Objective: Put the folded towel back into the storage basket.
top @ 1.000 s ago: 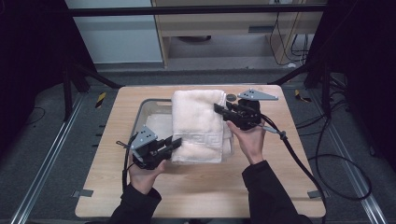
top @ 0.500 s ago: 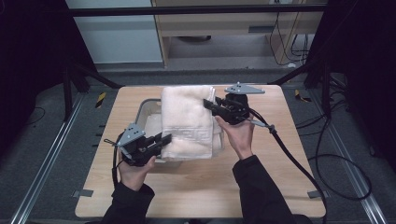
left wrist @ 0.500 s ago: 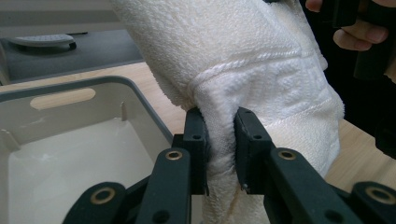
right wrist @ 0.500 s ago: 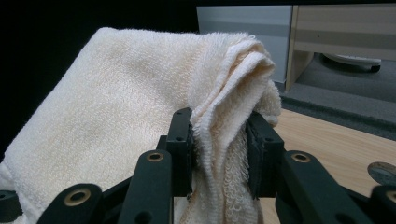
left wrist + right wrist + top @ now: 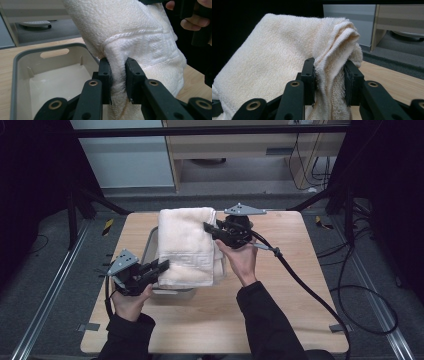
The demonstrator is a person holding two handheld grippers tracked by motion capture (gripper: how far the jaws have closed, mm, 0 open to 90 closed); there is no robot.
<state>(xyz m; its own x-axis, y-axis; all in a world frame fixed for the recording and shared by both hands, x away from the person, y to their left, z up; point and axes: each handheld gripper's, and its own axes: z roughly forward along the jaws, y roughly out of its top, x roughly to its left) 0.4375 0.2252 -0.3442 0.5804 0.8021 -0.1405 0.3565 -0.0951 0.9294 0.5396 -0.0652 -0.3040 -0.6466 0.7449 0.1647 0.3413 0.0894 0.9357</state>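
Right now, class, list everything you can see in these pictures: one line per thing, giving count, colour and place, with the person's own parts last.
towel: 1, cream, folded, held up over the bin between both grippers
bin: 1, grey, on the table under the towel, nothing seen inside
table: 1, light wood, centre of the high view
tape: 1 strip, yellow and black, on the floor left of the table
cabinet: 1, light wood, behind the table
left gripper: 1, black, shut on the towel's near edge
right gripper: 1, black, shut on the towel's far edge
cable: 1, black, trails from the right gripper across the table
hands: 2, dark sleeves, entering from the bottom
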